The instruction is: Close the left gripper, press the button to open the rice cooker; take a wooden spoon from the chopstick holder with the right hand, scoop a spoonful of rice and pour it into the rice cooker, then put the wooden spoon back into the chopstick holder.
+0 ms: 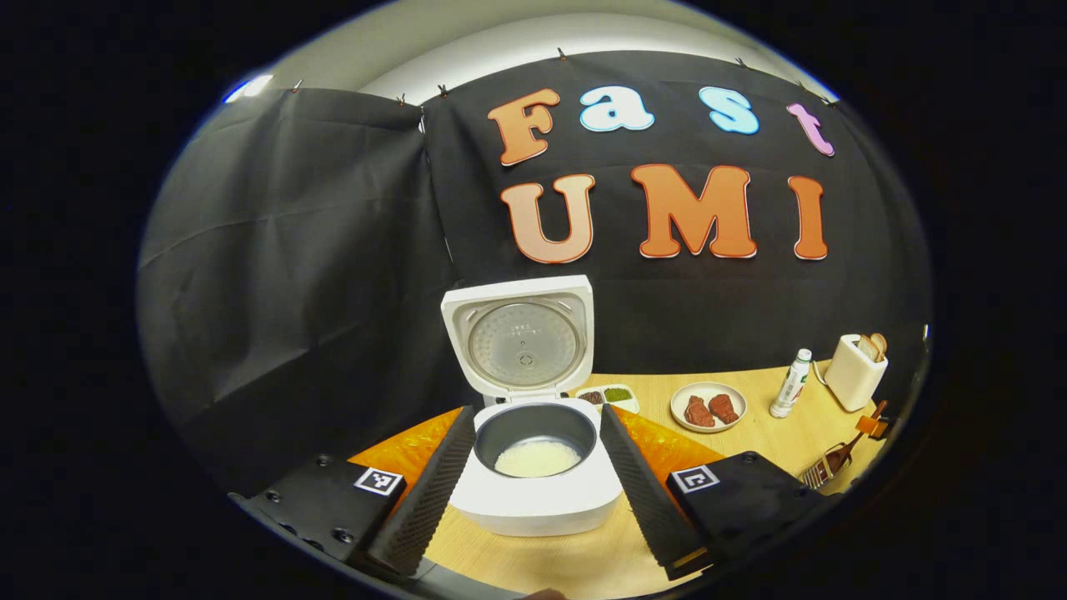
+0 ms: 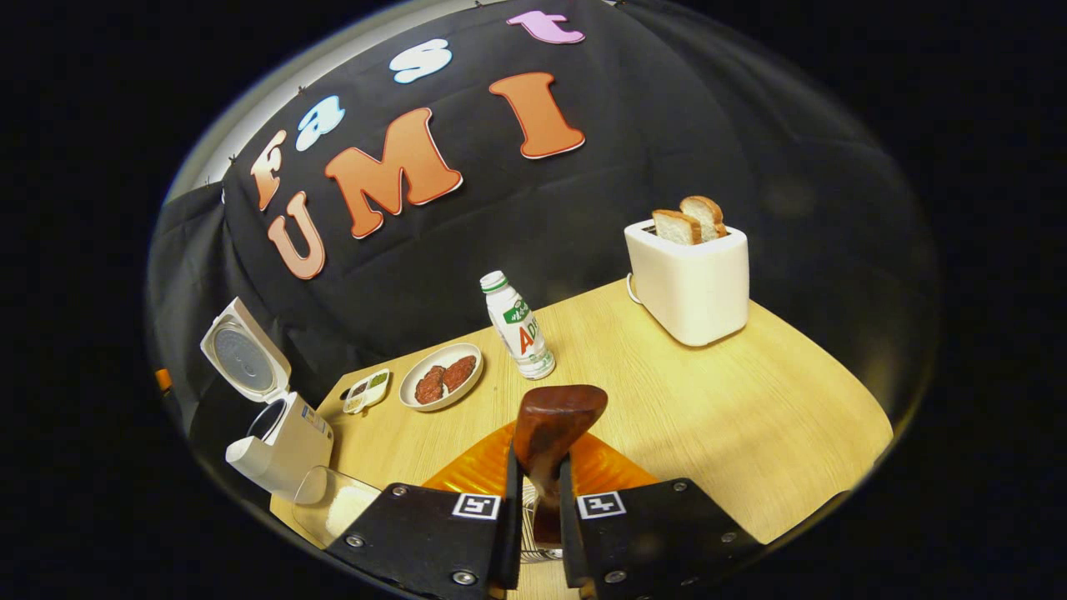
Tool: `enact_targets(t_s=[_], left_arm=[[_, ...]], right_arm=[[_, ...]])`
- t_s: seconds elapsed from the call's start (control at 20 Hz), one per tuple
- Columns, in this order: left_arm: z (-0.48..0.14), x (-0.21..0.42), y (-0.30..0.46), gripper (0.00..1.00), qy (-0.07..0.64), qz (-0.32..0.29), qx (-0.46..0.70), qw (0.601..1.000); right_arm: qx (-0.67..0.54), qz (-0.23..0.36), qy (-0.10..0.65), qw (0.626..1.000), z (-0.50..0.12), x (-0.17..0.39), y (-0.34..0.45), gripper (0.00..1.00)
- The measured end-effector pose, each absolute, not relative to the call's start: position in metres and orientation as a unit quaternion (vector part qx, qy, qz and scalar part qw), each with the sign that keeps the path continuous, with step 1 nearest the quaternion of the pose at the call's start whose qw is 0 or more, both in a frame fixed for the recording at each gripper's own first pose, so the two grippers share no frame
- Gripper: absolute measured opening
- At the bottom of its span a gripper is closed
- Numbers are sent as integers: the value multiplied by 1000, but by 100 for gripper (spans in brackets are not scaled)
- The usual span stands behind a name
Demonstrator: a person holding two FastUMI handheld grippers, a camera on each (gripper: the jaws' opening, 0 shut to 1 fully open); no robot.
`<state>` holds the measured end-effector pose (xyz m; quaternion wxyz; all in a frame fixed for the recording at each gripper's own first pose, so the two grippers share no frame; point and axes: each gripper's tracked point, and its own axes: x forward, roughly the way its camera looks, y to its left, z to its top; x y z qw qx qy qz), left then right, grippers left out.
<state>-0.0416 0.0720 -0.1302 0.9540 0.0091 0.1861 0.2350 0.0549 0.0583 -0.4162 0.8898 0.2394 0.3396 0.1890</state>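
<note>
Gripping the wooden spoon (image 2: 550,433) at lower centre, your right gripper (image 2: 538,533) jaws clench it; left gripper (image 1: 533,492) jaws stand released around the rice cooker (image 1: 538,467). Tilting could miss the chopstick holder.

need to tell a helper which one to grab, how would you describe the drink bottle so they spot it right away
Start at the white toaster with two bread slices at the far side of the wooden table. Toward the rice cooker from it stands the bottle, beside the plate of meat. It is the only tall, narrow upright thing there: white, with a pale cap.
</note>
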Motion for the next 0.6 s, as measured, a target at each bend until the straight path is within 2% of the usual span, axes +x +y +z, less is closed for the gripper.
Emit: enact_targets(t_s=[0.25, 0.3, 0.45, 0.5, 0.6], left_arm=[[-99, -8, 95, 98, 154, 224, -22, 962], [-93, 0, 101, 100, 150, 223, -26, 963], [-80, 32, 116, 98, 141, 208, -39, 967], [-75, 41, 123, 98, 139, 204, -45, 968], [-68, 59, 143, 100, 140, 201, -61, 968]], right_arm=[[257, 162, 362, 881, -420, 46, 45, 23], [253, 156, 366, 882, -421, 42, 40, 26], [242, 134, 372, 886, -413, 32, 22, 41], [241, 126, 371, 888, -409, 28, 15, 54], [239, 110, 358, 896, -392, 24, -3, 64]])
